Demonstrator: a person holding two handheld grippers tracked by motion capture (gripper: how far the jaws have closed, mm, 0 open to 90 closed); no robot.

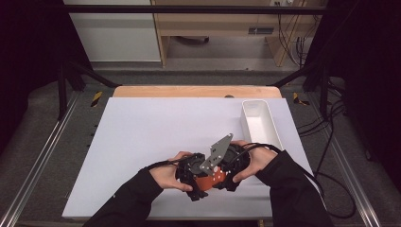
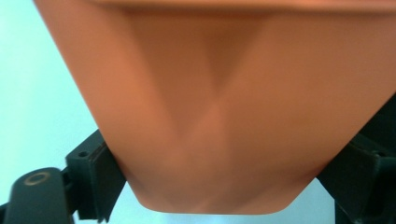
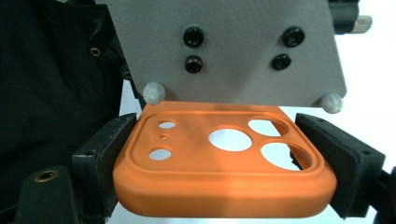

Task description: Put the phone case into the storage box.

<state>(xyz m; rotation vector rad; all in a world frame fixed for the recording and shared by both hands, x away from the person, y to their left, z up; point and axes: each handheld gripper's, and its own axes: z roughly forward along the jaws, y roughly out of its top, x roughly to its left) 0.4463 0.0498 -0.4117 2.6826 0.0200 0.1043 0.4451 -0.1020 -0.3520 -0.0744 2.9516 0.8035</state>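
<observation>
An orange phone case [image 1: 211, 180] with round camera holes is held between both grippers near the table's front edge. In the right gripper view the orange case [image 3: 224, 177] lies flat between the two black jaws, which press on its two sides; my right gripper [image 3: 224, 158] is shut on it. In the left gripper view the case's smooth orange side [image 2: 219, 116] sits very close, with a jaw against each edge; my left gripper [image 2: 224, 163] is shut on it. From above, the left gripper [image 1: 191, 176] and right gripper [image 1: 232, 164] nearly touch each other.
A long white bin [image 1: 259, 124] stands at the right of the white mat [image 1: 156, 137], just beyond the right hand. A grey three-cornered plate [image 1: 217, 152] sticks up between the hands. Cables trail off the front right corner.
</observation>
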